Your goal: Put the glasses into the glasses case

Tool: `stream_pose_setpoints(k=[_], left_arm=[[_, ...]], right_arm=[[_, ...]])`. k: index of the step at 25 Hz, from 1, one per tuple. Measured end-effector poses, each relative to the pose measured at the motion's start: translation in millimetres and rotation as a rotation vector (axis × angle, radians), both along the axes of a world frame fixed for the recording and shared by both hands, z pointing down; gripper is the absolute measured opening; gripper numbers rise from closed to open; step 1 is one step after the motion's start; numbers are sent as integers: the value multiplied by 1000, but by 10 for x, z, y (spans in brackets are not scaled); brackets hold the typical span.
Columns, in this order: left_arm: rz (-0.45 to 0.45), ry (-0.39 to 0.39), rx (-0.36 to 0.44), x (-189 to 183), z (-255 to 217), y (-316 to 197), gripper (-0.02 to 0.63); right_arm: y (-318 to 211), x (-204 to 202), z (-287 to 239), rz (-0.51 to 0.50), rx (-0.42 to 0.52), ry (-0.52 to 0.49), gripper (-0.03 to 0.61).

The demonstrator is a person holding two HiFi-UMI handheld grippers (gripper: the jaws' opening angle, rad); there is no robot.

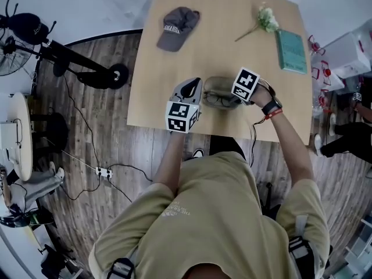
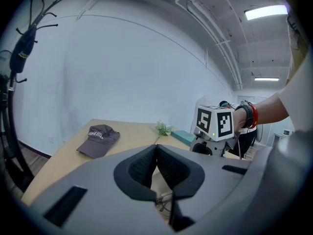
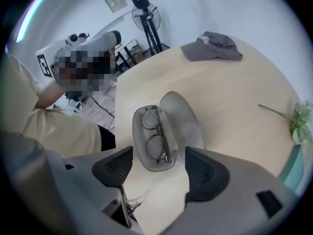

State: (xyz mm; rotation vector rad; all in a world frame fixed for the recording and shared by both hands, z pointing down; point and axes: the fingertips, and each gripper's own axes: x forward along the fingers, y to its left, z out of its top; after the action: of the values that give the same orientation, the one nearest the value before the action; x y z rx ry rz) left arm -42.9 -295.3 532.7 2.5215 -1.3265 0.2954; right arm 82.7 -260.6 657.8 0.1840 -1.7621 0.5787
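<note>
The grey glasses case (image 1: 216, 85) lies open near the table's front edge, between my two grippers. The dark-framed glasses (image 1: 220, 100) lie folded inside it. From the right gripper view, the glasses (image 3: 155, 133) rest in the case's tray (image 3: 139, 146), with the lid (image 3: 183, 116) swung open beside it. My right gripper (image 3: 157, 156) hangs above the case pointing steeply down, open, its pads clear of glasses and case. My left gripper (image 2: 156, 148) is shut with nothing between its pads, held just left of the case (image 1: 195, 89).
A grey cap (image 1: 176, 28) lies at the table's far left, a flower sprig (image 1: 264, 19) and a teal book (image 1: 290, 50) at the far right. The table's front edge (image 1: 174, 131) runs just behind my grippers. A fan stand (image 1: 75, 63) stands on the floor to the left.
</note>
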Motion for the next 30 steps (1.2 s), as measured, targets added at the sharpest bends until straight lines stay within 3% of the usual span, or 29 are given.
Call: stream_pose_setpoints(k=[8,19,23,26,30], left_arm=[[13,-2,77,47,-362,160,23],[54,18,163,246,-815,564,23],[52,7,192,313,-922,660,23],[44,6,207,342,-992,713,23],[41,3,234,374,-1114,727,23]], right_arm=[[101,-39,-771,272,186,-281,343],[405,199,-1666,582,498,-556,302],[479,336,-1922,671,633,-632,241],[526,404,-2040,710,710,-656,234],[544,494,-2226,752,826,-692,148]])
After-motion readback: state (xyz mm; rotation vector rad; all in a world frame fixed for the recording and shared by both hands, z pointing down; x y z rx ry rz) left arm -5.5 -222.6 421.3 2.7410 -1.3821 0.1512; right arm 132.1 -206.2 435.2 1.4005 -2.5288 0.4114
